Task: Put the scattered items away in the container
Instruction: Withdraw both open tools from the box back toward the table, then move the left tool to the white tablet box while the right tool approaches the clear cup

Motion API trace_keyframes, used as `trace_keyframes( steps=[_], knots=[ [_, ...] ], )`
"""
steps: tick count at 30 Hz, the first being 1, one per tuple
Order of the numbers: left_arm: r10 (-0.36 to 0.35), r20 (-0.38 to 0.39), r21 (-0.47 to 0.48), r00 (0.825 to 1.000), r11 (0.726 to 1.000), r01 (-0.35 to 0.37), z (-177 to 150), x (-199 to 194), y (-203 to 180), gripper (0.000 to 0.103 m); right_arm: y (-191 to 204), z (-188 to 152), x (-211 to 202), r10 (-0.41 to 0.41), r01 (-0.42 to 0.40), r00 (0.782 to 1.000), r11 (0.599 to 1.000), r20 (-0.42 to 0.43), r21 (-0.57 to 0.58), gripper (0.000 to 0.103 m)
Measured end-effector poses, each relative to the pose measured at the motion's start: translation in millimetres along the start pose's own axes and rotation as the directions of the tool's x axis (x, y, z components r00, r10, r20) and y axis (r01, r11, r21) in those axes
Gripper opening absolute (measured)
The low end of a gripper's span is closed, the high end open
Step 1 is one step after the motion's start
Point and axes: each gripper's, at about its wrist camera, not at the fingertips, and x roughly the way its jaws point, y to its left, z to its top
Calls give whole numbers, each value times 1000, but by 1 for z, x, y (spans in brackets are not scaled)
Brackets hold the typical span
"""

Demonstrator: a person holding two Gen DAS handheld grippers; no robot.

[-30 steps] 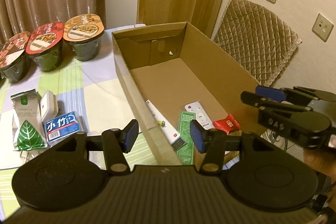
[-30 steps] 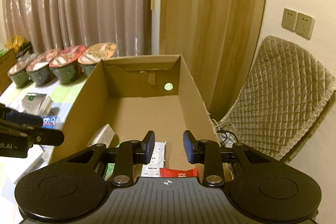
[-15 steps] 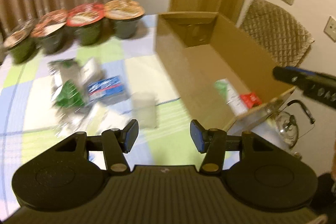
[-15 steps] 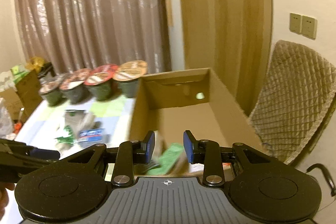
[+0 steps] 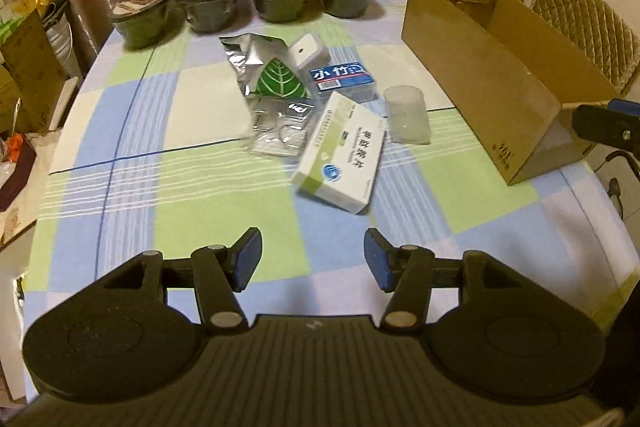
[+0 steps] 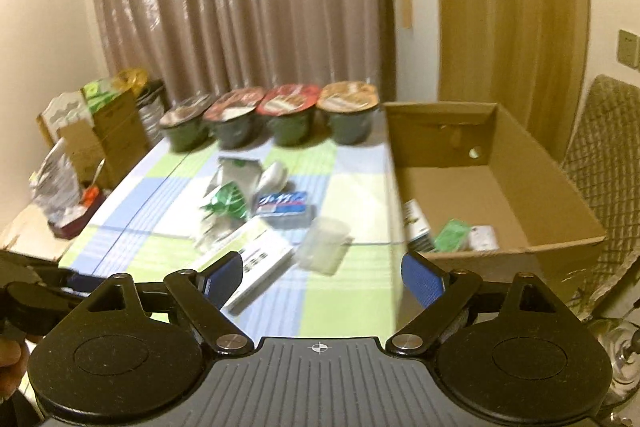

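Only our right wrist view looks inside the cardboard box [image 6: 532, 187]. Both our left gripper [image 5: 312, 259] and right gripper [image 6: 322, 277] are spread, empty, over bare near tablecloth [image 5: 192, 211].

Both tools have pulled back from over the cardboard box [image 5: 500, 75] to above the surface [image 5: 132, 187]. The left tool [image 5: 312, 259], a second ago over the box's contents, now faces the white medicine carton [image 5: 340, 155] and the loose packets. The right tool [image 6: 322, 277] has opened much wider, its jaws empty
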Motion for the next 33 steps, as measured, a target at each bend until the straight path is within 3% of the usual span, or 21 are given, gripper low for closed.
trace_keyframes(
  steps=[2, 13, 25, 30, 33],
  knots=[
    [-1, 8, 14, 1000, 1000, 1, -1, -1, 2, 57, 5, -3, 4, 8, -8, 1000, 1000, -17, -8, 92],
    [-32, 31, 101, 999, 994, 28, 0, 19, -7, 58, 11, -16, 44, 6, -6, 993, 1000, -120, -6, 92],
    [-30, 59, 254, 998, 967, 14, 9, 81, -18, 64, 6, -30, 88, -42, 49, 984, 998, -175, 36, 92],
    [-50, 65, 317, 997, 948, 27, 11, 99, -21, 76, 2, -37, 104, -46, 60, 978, 996, -205, 66, 92],
    [-51, 64, 341, 997, 940, 26, 13, 107, -22, 77, 0, -39, 110, -49, 66, 976, 995, -213, 78, 92]
  ],
)
